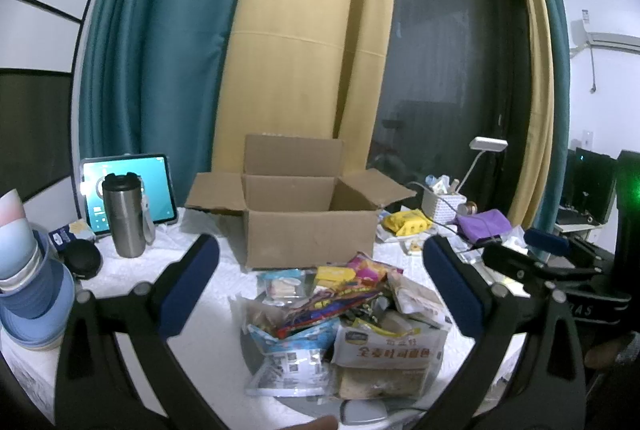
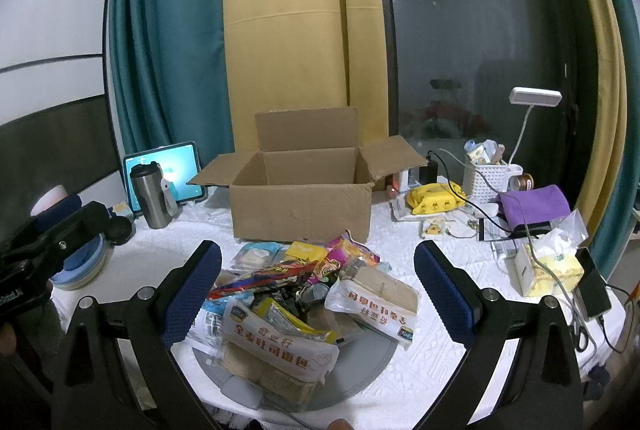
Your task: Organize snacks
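A pile of snack packets (image 1: 344,314) lies on a grey round mat on the white table; it also shows in the right wrist view (image 2: 304,294). Behind it stands an open, empty cardboard box (image 1: 308,230), also in the right wrist view (image 2: 300,205). My left gripper (image 1: 320,282) is open and empty, held above the pile with the blue pads wide apart. My right gripper (image 2: 318,282) is open and empty too, above the pile. The right gripper's body (image 1: 532,266) shows at the right of the left wrist view.
A steel tumbler (image 1: 124,218) and a tablet (image 1: 132,185) stand at the back left, stacked bowls (image 1: 28,270) at the left edge. A yellow packet (image 2: 434,197), white basket (image 2: 486,181), purple cloth (image 2: 534,203), tissue pack (image 2: 550,270), phone and cables crowd the right.
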`<action>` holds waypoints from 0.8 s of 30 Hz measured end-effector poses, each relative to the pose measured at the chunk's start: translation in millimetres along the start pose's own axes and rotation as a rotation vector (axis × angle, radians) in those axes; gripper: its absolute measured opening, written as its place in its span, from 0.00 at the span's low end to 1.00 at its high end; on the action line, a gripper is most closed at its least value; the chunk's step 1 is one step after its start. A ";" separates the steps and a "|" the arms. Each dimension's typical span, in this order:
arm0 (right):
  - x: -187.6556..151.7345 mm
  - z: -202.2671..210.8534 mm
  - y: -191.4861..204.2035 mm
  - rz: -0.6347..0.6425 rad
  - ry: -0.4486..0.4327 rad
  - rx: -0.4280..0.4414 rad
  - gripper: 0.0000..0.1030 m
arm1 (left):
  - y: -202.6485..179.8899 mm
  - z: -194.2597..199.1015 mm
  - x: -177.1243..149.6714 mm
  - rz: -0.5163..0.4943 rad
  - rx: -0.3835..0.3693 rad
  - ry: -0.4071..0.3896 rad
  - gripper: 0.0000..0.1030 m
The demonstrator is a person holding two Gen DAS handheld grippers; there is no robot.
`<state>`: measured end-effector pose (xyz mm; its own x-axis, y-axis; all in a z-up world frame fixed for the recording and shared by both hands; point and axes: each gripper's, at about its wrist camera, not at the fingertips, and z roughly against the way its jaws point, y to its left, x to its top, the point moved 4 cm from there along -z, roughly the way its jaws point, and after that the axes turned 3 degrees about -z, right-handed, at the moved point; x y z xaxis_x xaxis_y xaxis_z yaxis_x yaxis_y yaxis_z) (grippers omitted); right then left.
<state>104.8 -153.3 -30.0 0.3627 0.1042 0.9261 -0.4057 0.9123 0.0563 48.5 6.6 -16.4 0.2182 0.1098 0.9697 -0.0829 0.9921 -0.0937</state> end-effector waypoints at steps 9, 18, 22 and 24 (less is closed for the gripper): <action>-0.5 0.7 0.5 -0.001 0.002 0.001 0.97 | -0.1 -0.1 -0.8 0.000 0.000 0.001 1.00; -17.0 -11.1 1.2 -0.006 0.053 0.005 0.97 | -0.7 -18.7 -22.2 0.001 -0.005 0.082 1.00; -40.7 -33.6 -0.9 -0.005 0.137 0.009 0.97 | 4.7 -39.0 -46.5 0.006 0.002 0.167 1.00; -54.1 -45.0 -3.4 -0.004 0.184 0.013 0.97 | 7.7 -49.3 -60.3 0.010 0.006 0.211 1.00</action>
<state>124.3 -144.2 -97.1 0.5113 0.1720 0.8420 -0.4140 0.9079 0.0660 82.7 10.6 -86.7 0.4161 0.1304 0.8999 -0.0914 0.9906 -0.1014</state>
